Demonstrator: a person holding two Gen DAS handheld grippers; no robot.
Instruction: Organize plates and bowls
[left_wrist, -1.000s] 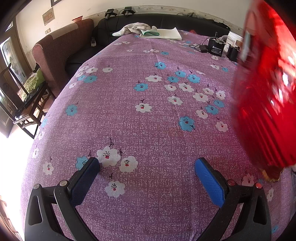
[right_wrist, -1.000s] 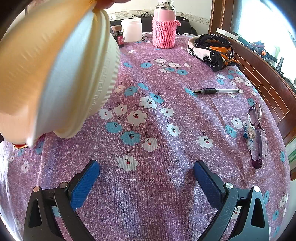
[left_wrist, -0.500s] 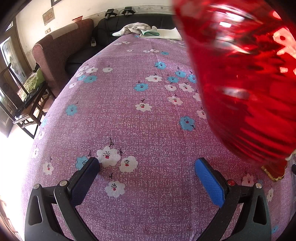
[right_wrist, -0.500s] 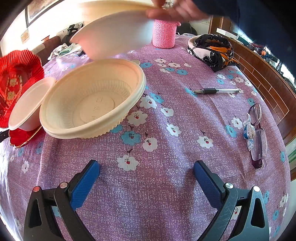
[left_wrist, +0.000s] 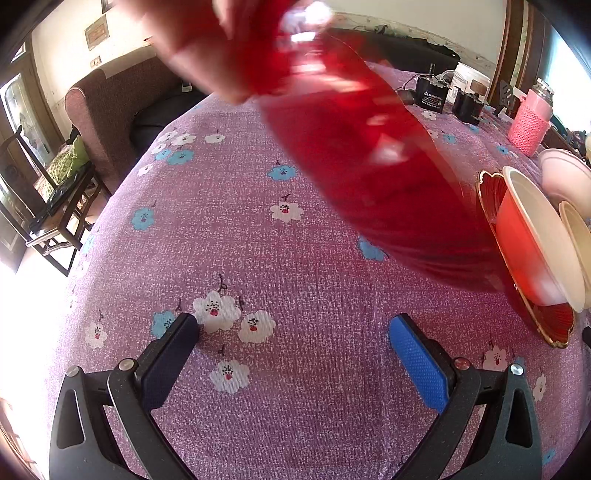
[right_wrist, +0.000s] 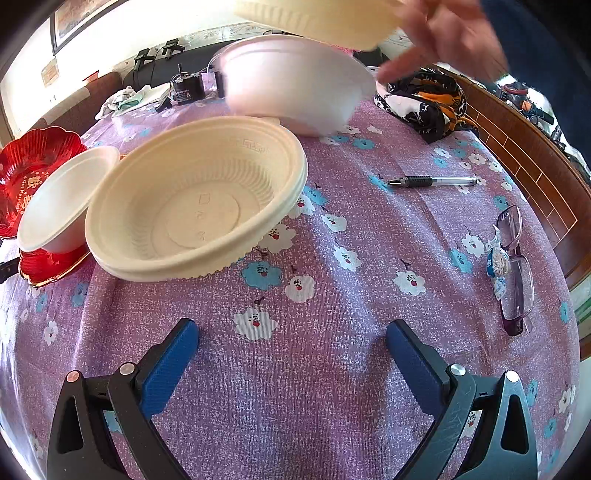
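A big cream ribbed bowl (right_wrist: 199, 199) rests on the purple flowered cloth, left of centre in the right wrist view. Beside it a small white bowl (right_wrist: 59, 199) sits in a red scalloped plate (right_wrist: 29, 162). Behind, a white foam bowl (right_wrist: 291, 92) is blurred, and a person's hand (right_wrist: 443, 33) holds another cream bowl (right_wrist: 314, 18) above it. In the left wrist view a hand (left_wrist: 221, 44) carries a blurred red plate (left_wrist: 369, 166) over the cloth; the red plate (left_wrist: 546, 317) with the white bowl (left_wrist: 535, 236) lies at the right. My left gripper (left_wrist: 293, 343) and right gripper (right_wrist: 291, 343) hang open, holding nothing.
A pen (right_wrist: 432, 181), purple glasses (right_wrist: 515, 266) and a black-orange cloth (right_wrist: 424, 99) lie right of the bowls. A pink-sleeved flask (left_wrist: 530, 122) and black adapters (left_wrist: 432, 94) stand at the table's far side. A sofa (left_wrist: 107, 110) and a chair (left_wrist: 48, 206) stand off the left edge.
The person's hand swept the red plate leftward and up across the left wrist view. In the right wrist view the cream bowl came down onto the cloth, and a white foam bowl dropped behind it.
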